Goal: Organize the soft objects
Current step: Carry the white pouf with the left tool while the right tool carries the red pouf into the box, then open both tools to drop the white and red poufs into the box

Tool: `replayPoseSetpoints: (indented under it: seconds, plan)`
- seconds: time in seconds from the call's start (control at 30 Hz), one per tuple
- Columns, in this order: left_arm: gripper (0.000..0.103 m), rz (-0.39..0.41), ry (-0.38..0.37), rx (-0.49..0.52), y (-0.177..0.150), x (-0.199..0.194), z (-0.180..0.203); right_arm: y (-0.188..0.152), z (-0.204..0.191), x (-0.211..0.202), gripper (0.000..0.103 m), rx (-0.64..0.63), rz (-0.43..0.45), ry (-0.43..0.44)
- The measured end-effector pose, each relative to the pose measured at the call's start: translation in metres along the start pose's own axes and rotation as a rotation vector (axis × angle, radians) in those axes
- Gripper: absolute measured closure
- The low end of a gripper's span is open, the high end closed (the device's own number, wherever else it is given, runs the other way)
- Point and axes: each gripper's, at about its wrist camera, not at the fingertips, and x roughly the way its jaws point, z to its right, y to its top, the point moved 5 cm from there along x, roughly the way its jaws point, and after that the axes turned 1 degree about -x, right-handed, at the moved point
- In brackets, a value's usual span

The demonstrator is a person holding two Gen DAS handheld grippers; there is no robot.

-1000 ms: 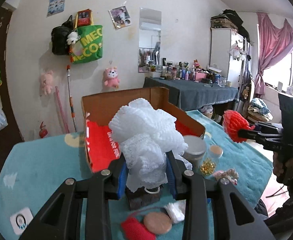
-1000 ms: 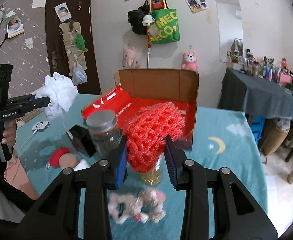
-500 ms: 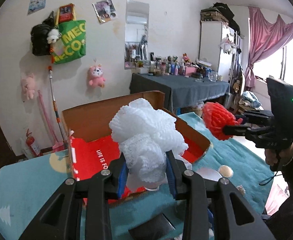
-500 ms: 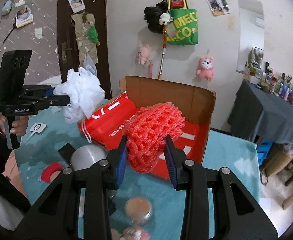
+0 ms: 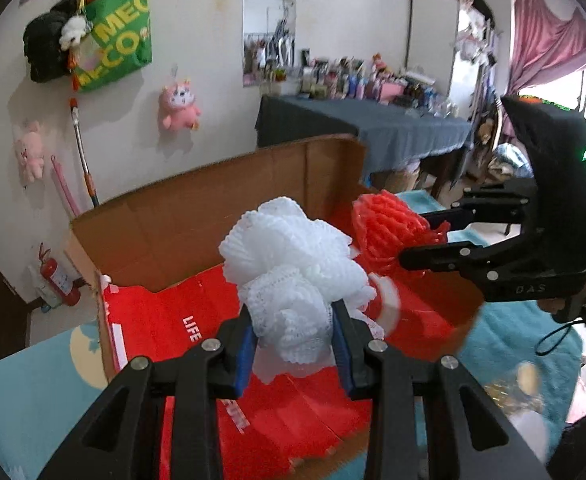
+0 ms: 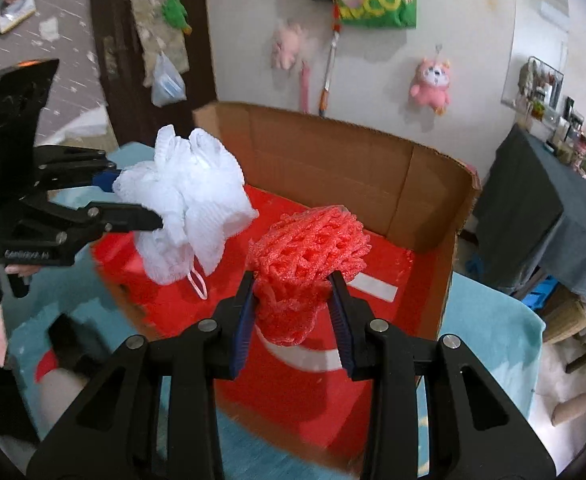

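- White mesh bath pouf: clamped in left tongs, above open cardboard box with red lining.
- Red foam-net ball: clamped in right tongs, above same box, on teal-covered surface.

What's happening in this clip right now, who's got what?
A person holds a gripper in each hand. The left gripper is shut on a white mesh pouf, and the right gripper is shut on a red mesh pouf. Both poufs hang in the air above the open cardboard box with the red lining, on a teal-covered table. Neither has been let go into the box yet.
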Motion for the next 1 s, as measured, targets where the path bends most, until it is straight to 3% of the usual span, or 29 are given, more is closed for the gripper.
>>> replayPoseSetpoints:
  seconds: [0.17,0.33,0.6,1.0]
  plan:
    - [0.068,-0.061,0.032,-0.045,0.01,0.042,-0.022,0.016,0.016,0.048,0.07,0.026,-0.108,-0.024]
    - [0.068,-0.072,0.061,-0.029,0.023,0.065,-0.031,0.034,0.026,0.086,0.07,0.057,-0.189,-0.035]
    - [0.067,-0.118,0.077,-0.078,0.025,0.099,-0.051,0.036,0.041,0.129,0.07,0.093,-0.302,-0.094]
    - [0.059,-0.148,0.091,-0.098,0.017,0.12,-0.057,0.04,0.046,0.148,0.066,0.112,-0.322,-0.099]
